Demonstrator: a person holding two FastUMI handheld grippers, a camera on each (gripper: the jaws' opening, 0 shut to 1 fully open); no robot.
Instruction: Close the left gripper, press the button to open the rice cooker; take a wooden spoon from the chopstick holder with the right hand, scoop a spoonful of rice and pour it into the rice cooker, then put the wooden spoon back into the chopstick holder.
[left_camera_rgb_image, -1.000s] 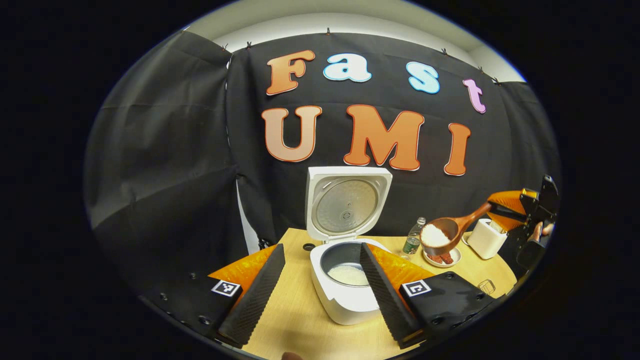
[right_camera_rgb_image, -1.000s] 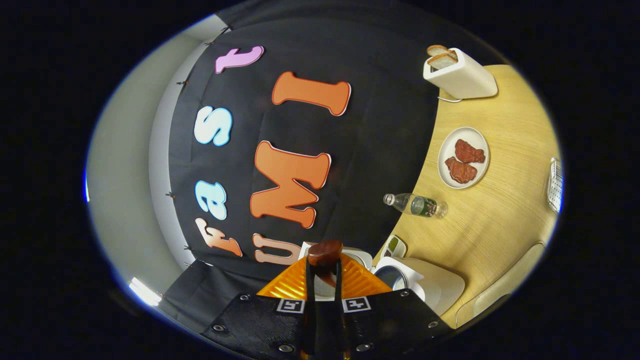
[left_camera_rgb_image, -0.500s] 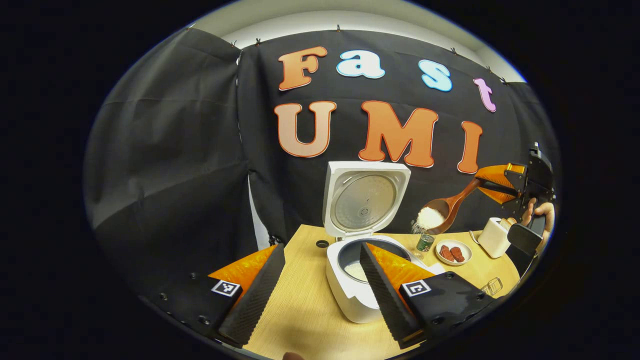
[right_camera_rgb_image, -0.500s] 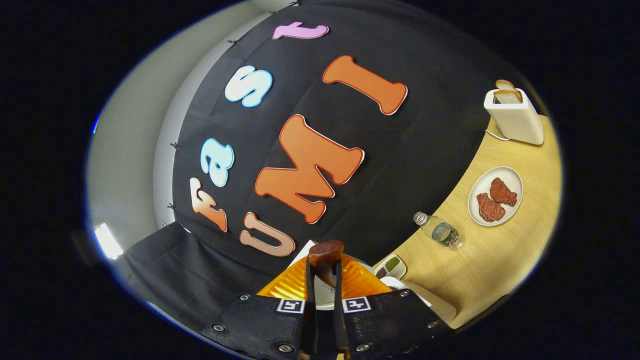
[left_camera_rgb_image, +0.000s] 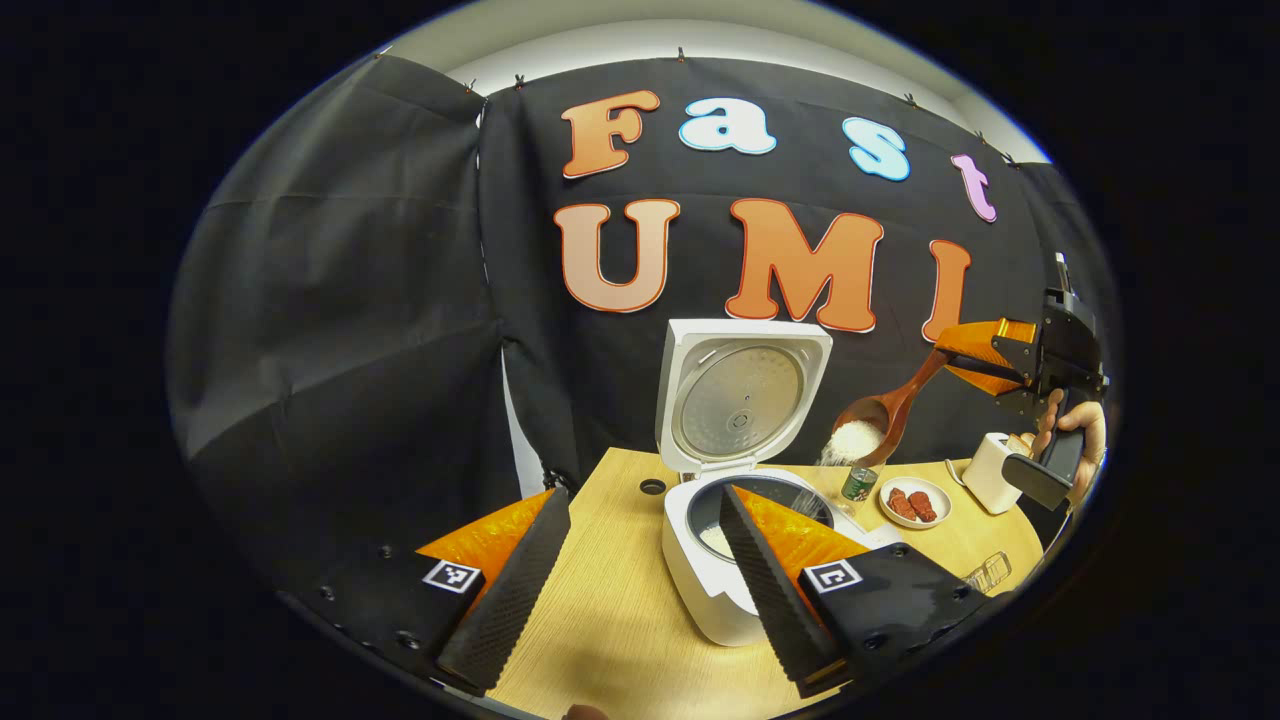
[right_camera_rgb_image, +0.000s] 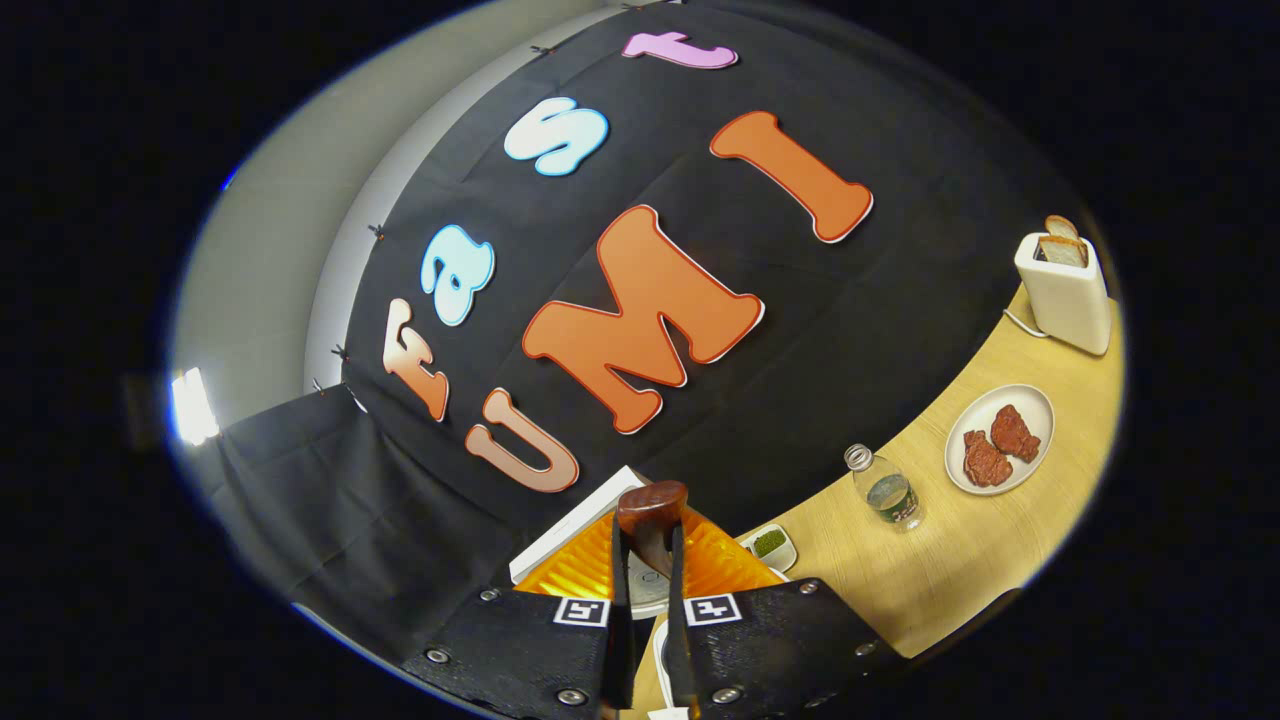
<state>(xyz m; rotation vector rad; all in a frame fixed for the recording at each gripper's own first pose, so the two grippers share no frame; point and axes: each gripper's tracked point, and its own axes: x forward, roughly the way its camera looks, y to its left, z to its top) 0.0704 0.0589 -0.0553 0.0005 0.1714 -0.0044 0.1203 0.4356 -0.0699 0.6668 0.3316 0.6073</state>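
The wooden spoon hangs tilted above the open rice cooker, at 1 o'clock from the pot's mouth in the left gripper view, its bowl heaped with rice and a thin stream of grains falling toward the pot. Much of the pot's inside is hidden behind the left gripper's wide-spread fingers, which grip nothing; the cooker sits between them, nearer the right-hand finger. In the right gripper view the right gripper has its fingers clamped on the spoon's handle, whose end juts out at 12 o'clock; the bowl is out of sight there. A hand holds that gripper at 3 o'clock. Since half a second ago the spoon has tipped steeper and moved nearer the pot over the desk.
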